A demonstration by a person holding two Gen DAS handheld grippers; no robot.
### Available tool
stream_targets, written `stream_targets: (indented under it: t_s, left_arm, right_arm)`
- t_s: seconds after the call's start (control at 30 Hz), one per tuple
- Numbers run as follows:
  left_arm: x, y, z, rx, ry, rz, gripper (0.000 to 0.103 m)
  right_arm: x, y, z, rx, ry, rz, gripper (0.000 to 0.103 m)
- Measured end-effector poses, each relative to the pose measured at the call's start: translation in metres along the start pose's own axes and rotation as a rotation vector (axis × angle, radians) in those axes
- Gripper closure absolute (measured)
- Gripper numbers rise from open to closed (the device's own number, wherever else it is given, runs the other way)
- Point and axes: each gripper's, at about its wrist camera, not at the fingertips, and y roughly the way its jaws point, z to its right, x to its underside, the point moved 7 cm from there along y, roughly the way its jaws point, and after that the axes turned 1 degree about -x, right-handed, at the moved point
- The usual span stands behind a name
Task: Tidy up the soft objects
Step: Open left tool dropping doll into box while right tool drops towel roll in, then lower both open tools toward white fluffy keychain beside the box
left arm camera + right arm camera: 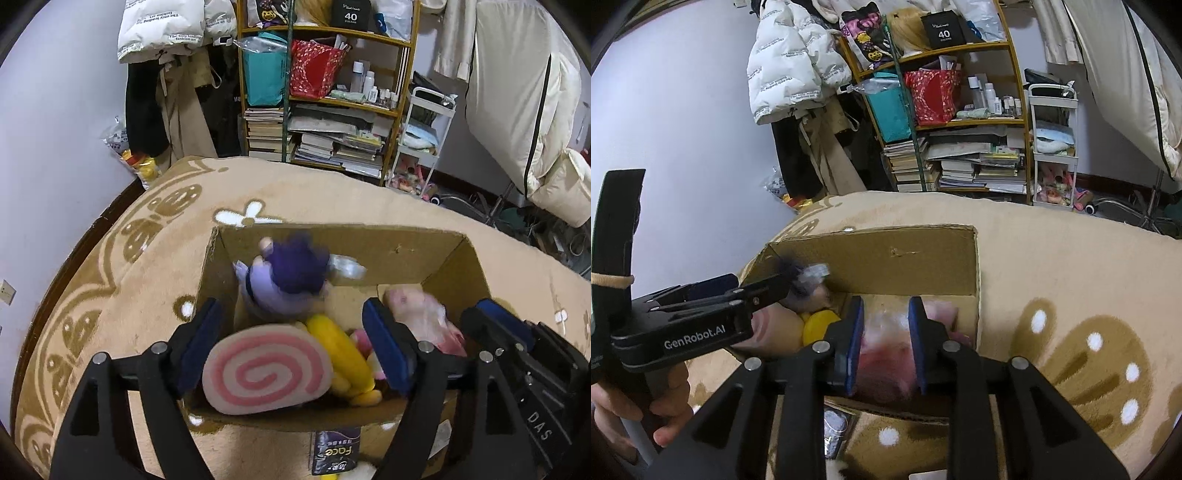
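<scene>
Tongs [295, 343] on the left stand spread above the near end of a cardboard box [424, 251] on a tan rug [110, 295], nothing between the pads. Below them lie a pink swirl cushion [267, 373] and a yellow plush [340, 350]. Right tongs [886, 343] pinch a pink plush [886, 365] at the box's right side. Farther in, a blurred purple doll [291, 277] sits against the far left wall. Beyond the rug stands a cluttered bookshelf [332, 110].

Black tool [291, 343], blue pads [386, 347], silver screws, "GenRobot.AI" marking
</scene>
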Motion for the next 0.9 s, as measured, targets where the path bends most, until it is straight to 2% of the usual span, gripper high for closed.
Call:
stream_targets:
  t_s: [0.07, 0.23, 0.3, 0.37, 0.43, 0.5, 0.53, 0.7, 0.9]
  left_arm:
    - [0.002, -0.001, -0.001, -0.003, -0.002, -0.011, 0.019]
    - [0.005, -0.009, -0.006, -0.036, 0.013, -0.001, 0.018]
    - [0.005, -0.015, -0.008, -0.046, 0.019, 0.006, 0.016]
    - [0.005, -0.024, -0.010, -0.068, 0.031, 0.025, 0.009]
    - [0.005, -0.032, -0.011, -0.087, 0.044, 0.044, 0.009]
    - [0.006, -0.042, -0.012, -0.102, 0.053, 0.056, 0.008]
    - [0.007, -0.046, -0.014, -0.105, 0.052, 0.059, 0.008]
    - [0.017, -0.068, -0.019, -0.104, 0.043, 0.065, 0.007]
    - [0.031, -0.094, -0.028, -0.110, 0.042, 0.073, 0.003]
  right_arm:
    - [0.000, -0.002, 0.000, 0.001, -0.003, 0.004, 0.075]
    - [0.000, -0.010, 0.000, 0.004, -0.004, 0.005, 0.066]
    - [0.000, -0.016, -0.001, 0.004, -0.007, 0.011, 0.056]
    - [-0.001, -0.023, -0.003, 0.009, -0.012, 0.023, 0.049]
    - [-0.002, -0.030, -0.004, 0.015, -0.015, 0.035, 0.045]
    - [-0.002, -0.037, -0.007, 0.016, -0.014, 0.038, 0.034]
    - [-0.002, -0.042, -0.007, 0.020, -0.014, 0.040, 0.033]
    - [0.002, -0.059, -0.012, 0.035, -0.014, 0.052, 0.008]
    - [0.008, -0.080, -0.018, 0.044, -0.024, 0.056, 0.003]
